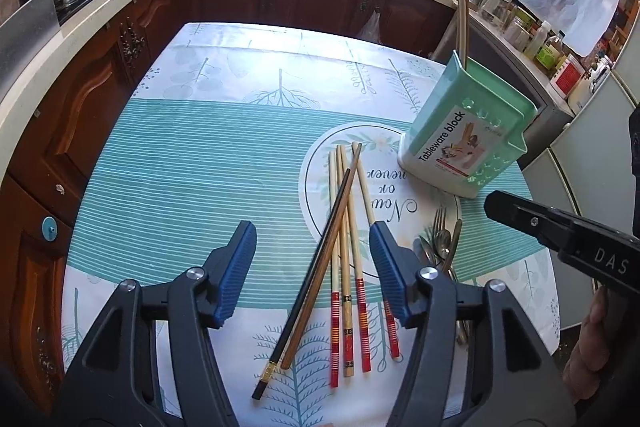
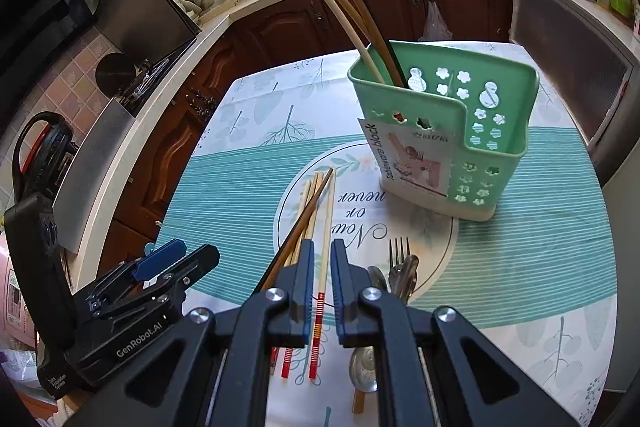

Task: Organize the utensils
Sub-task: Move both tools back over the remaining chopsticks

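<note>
A: Start at the jaws. What is the left gripper (image 1: 314, 269) doing?

B: Its blue ribbed pads (image 1: 240, 267) stand released, wide apart, with nothing pressed between them. The loose bundle of pale bamboo chopsticks with red-striped ends (image 1: 344, 267) lies on the cloth under that gap, together with two dark wooden chopsticks (image 1: 320, 267) crossed over it.

A: And their long axis?

B: Running from the bottom of the left wrist frame up toward its centre, nearly in line with the fingers, so the pads flank the sticks on either side.

A: The right gripper (image 2: 320, 259)?

B: Clenched to a narrow slit, gripping nothing that I can see. One red-banded pale chopstick (image 2: 323, 267) shows through the slit, lying on the cloth below. Both grippers are close; the left looks the readier one.

A: Where must the sticks go?

B: I judge into the mint-green perforated plastic cutlery holder (image 2: 496, 131), upper right of the bundle, upright, already holding long chopsticks (image 2: 352, 11).

A: Room?

B: The teal-striped tablecloth (image 1: 180, 167) is open at left. At right, metal forks and spoons (image 2: 400, 267) lie just beside the bundle.
</note>
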A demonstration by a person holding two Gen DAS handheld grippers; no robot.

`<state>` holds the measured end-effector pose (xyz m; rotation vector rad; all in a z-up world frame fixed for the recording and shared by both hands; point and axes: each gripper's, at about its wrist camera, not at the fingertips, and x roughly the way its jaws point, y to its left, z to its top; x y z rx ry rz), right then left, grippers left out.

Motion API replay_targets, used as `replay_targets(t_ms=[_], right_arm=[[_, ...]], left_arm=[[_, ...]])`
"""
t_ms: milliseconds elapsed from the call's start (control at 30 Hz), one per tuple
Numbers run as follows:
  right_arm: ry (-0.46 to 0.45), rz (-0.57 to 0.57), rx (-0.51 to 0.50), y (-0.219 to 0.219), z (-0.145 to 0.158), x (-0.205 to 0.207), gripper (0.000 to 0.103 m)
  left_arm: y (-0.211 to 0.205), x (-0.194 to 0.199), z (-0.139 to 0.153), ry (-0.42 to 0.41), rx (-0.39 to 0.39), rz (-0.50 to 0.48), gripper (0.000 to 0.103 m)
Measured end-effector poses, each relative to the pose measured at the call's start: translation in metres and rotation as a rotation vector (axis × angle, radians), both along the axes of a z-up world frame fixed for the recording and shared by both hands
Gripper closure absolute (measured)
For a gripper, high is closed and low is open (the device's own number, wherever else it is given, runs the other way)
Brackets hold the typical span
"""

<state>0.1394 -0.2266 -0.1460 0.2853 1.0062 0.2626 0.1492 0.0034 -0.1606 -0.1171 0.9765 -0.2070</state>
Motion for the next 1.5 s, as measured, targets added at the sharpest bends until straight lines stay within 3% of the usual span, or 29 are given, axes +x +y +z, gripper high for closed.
replay_targets(t_ms=[367,500,733,800,833,1067,1200,1500], right_arm=[[0.027,0.032,0.001,0.011,-0.005,0.000,0.095],[0.050,0.022,0.010,0.010,-0.011,0.000,0.082],[0.100,0.014,0.005,0.012,-0.025,0.005,0.082],[0.119,0.014,0.006,0.015,-0.032,0.007,0.082],[0.126,0.015,0.006,0.016,-0.034,0.007,0.082],[0.145,0.030,-0.007,0.021,-0.041,0.007,0.082],[0.148,0.034,-0.011,0.021,-0.043,0.007,0.082],[0.157,0.051,-0.007,0.023,-0.051,0.006,0.082]], left_arm=[[0.002,0.014,-0.011,0.117,-0.065,-0.078,0.045],[0.013,0.027,-0.016,0.156,-0.098,-0.109,0.045],[0.018,0.049,-0.042,0.243,-0.079,-0.167,0.046],[0.015,0.055,-0.050,0.271,-0.083,-0.210,0.063],[0.014,0.056,-0.054,0.284,-0.087,-0.235,0.067],[0.002,0.059,-0.066,0.316,-0.080,-0.327,0.069],[-0.010,0.054,-0.072,0.325,-0.030,-0.376,0.079],[-0.015,0.052,-0.075,0.329,0.012,-0.388,0.085]])
